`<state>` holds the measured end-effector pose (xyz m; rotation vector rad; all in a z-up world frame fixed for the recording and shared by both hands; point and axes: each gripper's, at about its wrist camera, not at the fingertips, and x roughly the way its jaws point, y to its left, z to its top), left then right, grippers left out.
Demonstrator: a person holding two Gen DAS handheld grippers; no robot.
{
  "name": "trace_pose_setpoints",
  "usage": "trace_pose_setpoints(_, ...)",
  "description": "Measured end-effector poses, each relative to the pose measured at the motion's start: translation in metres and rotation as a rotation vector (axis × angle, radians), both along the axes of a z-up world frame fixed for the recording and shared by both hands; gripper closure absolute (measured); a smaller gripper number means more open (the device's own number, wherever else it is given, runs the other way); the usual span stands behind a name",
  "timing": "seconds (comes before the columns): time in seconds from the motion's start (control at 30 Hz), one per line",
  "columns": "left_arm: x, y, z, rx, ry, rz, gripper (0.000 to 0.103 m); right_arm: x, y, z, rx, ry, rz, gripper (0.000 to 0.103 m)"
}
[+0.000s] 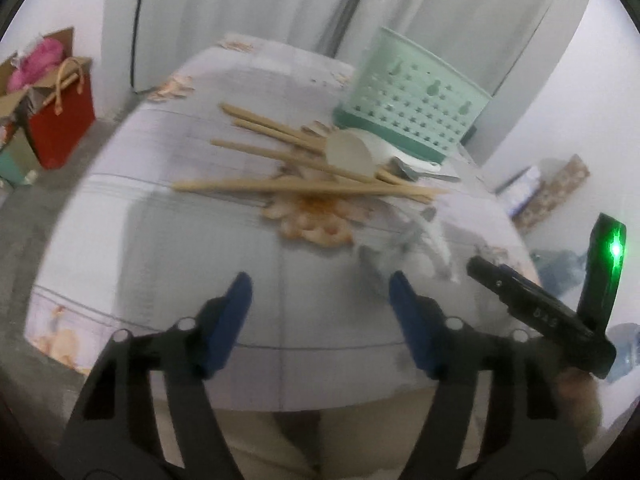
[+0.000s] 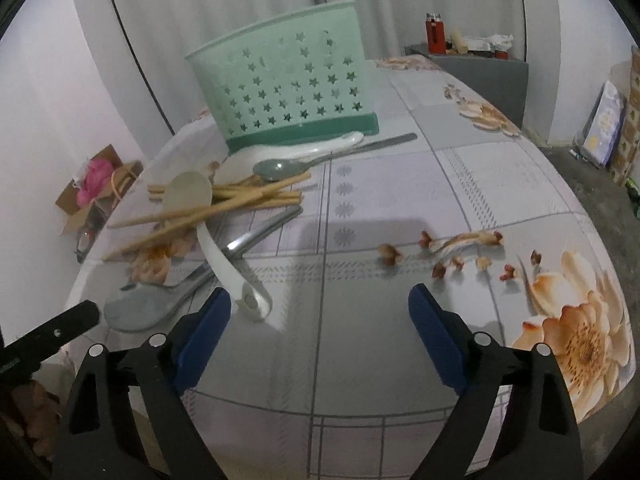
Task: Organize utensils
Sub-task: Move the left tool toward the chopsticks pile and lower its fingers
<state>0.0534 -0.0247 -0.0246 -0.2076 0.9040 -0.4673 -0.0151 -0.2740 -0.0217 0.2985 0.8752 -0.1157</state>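
Observation:
A green utensil holder [image 2: 280, 92] with star holes stands at the back of the table; it also shows in the left wrist view [image 1: 412, 96]. In front of it lies a pile of wooden chopsticks [image 2: 208, 210] [image 1: 304, 172], white ladles [image 2: 224, 248] [image 1: 352, 150], grey spoons [image 2: 280, 168] and a metal utensil [image 2: 256, 236]. My left gripper [image 1: 320, 316] is open and empty above the table's near edge. My right gripper [image 2: 320, 316] is open and empty, just right of the white ladle's handle end [image 2: 252, 304].
The table has a floral cloth [image 2: 400, 208]. A red bag [image 1: 60, 120] and a cardboard box [image 1: 36, 60] stand on the floor to the left. A grey stand with bottles [image 2: 472, 56] is at the back right. The right gripper's body [image 1: 560, 312] shows in the left wrist view.

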Motion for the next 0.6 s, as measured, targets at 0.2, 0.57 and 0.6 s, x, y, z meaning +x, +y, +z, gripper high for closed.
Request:
trace_pose_setpoints(0.2, 0.015, 0.009, 0.008, -0.009, -0.036, 0.081, 0.045, 0.000, 0.000, 0.003, 0.009, -0.025, 0.037, 0.021)
trace_pose_setpoints(0.57, 0.044, 0.030, 0.009, 0.166, -0.099, 0.143, 0.063, 0.012, 0.009, 0.010, 0.001, -0.060, 0.100, 0.027)
trace_pose_setpoints(0.6, 0.048, 0.034, 0.008, 0.120, -0.068, 0.147, 0.064, 0.013, 0.010, 0.010, 0.001, -0.062, 0.105, 0.027)
